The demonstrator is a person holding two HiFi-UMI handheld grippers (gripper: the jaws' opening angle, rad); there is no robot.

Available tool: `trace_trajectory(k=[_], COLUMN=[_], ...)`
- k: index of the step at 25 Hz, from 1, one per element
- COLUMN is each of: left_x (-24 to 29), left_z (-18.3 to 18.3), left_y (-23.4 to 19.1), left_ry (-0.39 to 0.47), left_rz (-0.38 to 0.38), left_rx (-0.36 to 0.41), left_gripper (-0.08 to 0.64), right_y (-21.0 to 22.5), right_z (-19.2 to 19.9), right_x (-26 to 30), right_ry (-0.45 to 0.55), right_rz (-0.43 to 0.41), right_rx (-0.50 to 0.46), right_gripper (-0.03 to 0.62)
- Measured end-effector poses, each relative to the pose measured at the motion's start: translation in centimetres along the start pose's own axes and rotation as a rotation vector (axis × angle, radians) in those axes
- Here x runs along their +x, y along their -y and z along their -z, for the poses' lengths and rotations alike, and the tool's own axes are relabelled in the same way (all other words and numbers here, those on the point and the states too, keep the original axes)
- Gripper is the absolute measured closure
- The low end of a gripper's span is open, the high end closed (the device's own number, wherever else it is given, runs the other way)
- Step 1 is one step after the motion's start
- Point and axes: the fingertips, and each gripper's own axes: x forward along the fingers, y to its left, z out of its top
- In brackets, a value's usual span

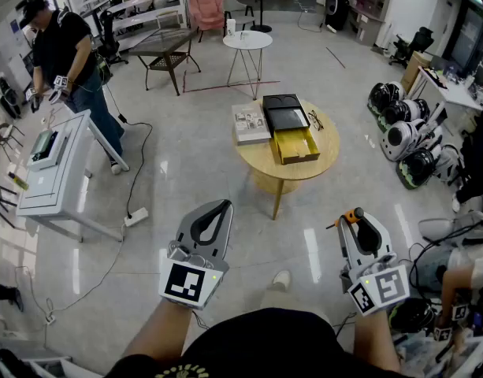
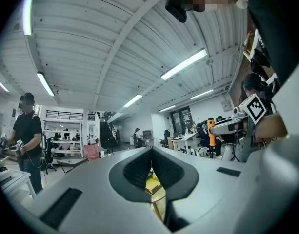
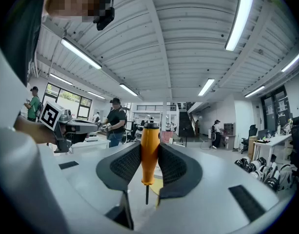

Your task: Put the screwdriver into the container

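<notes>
My right gripper point(image 1: 359, 225) is shut on an orange-handled screwdriver point(image 1: 351, 214), held level over the floor at the lower right of the head view. In the right gripper view the orange handle point(image 3: 149, 151) stands upright between the ribbed pads point(image 3: 126, 164), its thin dark shaft pointing down. My left gripper point(image 1: 216, 209) is shut with nothing in it, its tips point(image 2: 151, 151) meeting. The container, a yellow open box point(image 1: 296, 145), lies on a round wooden table point(image 1: 265, 157) well ahead of both grippers. A patch of the yellow box point(image 2: 153, 182) shows beyond the left jaws.
On the round table also lie a black case point(image 1: 285, 112) and a book point(image 1: 250, 123). A white workbench point(image 1: 56, 176) and a person point(image 1: 64, 50) are at the left, with a cable and power strip point(image 1: 135, 216) on the floor. Several round robots point(image 1: 403, 136) sit at the right.
</notes>
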Motion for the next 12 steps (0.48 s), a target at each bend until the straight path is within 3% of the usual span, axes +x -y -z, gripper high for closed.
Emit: trace_trajectory(k=[12], left_x=[7.2], left_z=[2.2], left_y=[0.0], left_ry=[-0.053], left_rz=[0.021], left_rx=[-0.027], left_gripper=[0.542], right_y=[5.2], right_z=[1.4], right_x=[4.1], right_ry=[-0.029], right_rz=[-0.021], right_rx=[0.048], right_gripper=[0.468])
